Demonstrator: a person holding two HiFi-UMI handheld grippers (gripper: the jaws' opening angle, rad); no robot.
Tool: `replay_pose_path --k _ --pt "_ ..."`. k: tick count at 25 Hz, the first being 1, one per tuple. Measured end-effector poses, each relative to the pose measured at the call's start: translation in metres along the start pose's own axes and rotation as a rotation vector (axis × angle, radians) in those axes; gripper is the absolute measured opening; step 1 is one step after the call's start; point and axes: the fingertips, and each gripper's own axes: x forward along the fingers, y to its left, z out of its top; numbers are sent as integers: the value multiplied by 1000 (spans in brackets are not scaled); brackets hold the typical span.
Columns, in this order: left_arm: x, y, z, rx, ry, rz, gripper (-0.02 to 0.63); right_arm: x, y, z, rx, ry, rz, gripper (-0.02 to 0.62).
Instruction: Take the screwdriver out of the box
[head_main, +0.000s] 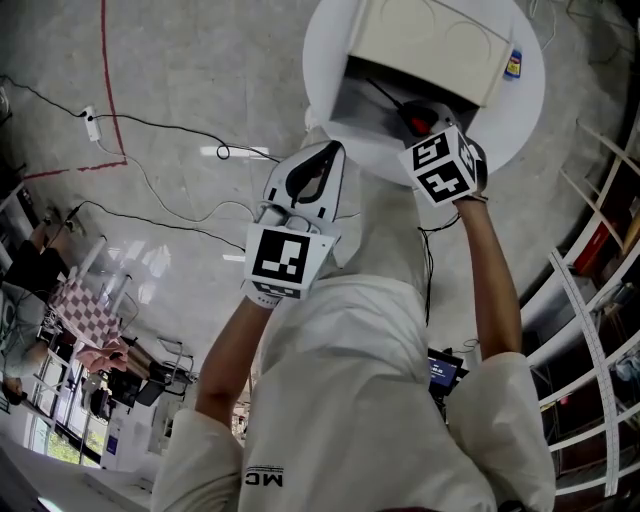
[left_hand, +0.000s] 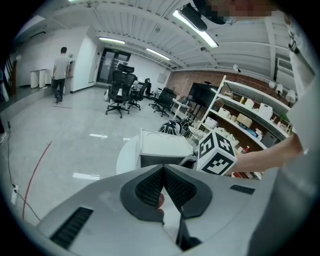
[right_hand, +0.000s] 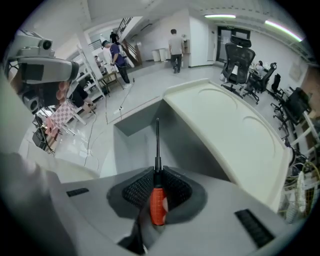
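In the right gripper view, my right gripper (right_hand: 156, 174) is shut on the screwdriver (right_hand: 158, 206). Its red handle sits between the pads and its black shaft points forward into the grey box (right_hand: 132, 145). The box's cream lid (right_hand: 235, 130) stands open to the right. The head view shows the box (head_main: 372, 95) on a round white table (head_main: 525, 100), with the right gripper (head_main: 428, 128) at its opening and the red handle (head_main: 418, 122) just visible. My left gripper (head_main: 328, 152) hangs short of the table's near edge. In its own view the left gripper (left_hand: 163, 172) is shut with nothing in it.
The right gripper's marker cube (left_hand: 216, 152) shows beside the box (left_hand: 162, 147) in the left gripper view. Cables (head_main: 160, 130) and a red line (head_main: 108, 80) run over the floor. Shelving (left_hand: 250, 117) stands to the right, office chairs (left_hand: 120, 92) and a walking person (left_hand: 61, 72) farther off.
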Motion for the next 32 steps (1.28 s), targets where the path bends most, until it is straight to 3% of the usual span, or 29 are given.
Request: replay_pose_path --k 10,32 --pt "-12 -15 19 43 -24 -10 9 -59 -3 17 18 -182 -83 112" --pt "-55 -57 80 100 -125 13 9 -198 -3 28 129 -435 -159 112"
